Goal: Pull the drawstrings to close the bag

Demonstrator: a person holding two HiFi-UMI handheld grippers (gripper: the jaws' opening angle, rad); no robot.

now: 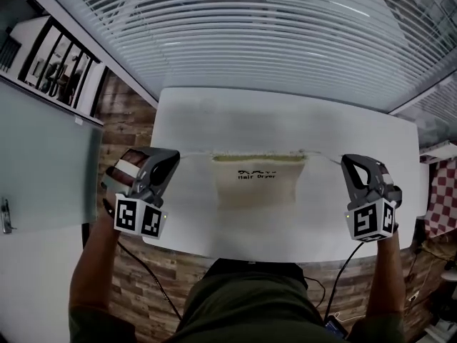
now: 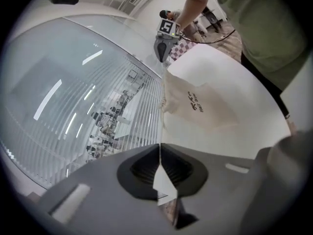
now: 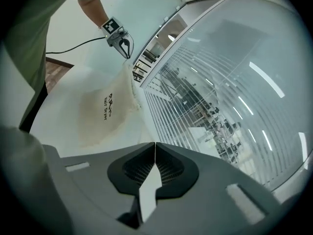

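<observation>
A cream drawstring bag [image 1: 255, 180] printed "Hair Dryer" lies flat at the middle of the white table [image 1: 285, 120], its gathered mouth toward the far side. A thin drawstring [image 1: 196, 155] runs left from the mouth to my left gripper [image 1: 174, 157], and another drawstring [image 1: 325, 157] runs right to my right gripper [image 1: 345, 163]. In the left gripper view the jaws of the left gripper [image 2: 160, 148] are shut on the string leading to the bag [image 2: 200, 106]. The right gripper [image 3: 155, 145] is likewise shut, facing the bag [image 3: 105, 111].
Window blinds [image 1: 250, 34] run along the table's far side. The near table edge [image 1: 285, 252] is by the person's body. Wood flooring [image 1: 121, 131] and a glass partition [image 1: 43, 156] lie to the left. Cables hang from both grippers.
</observation>
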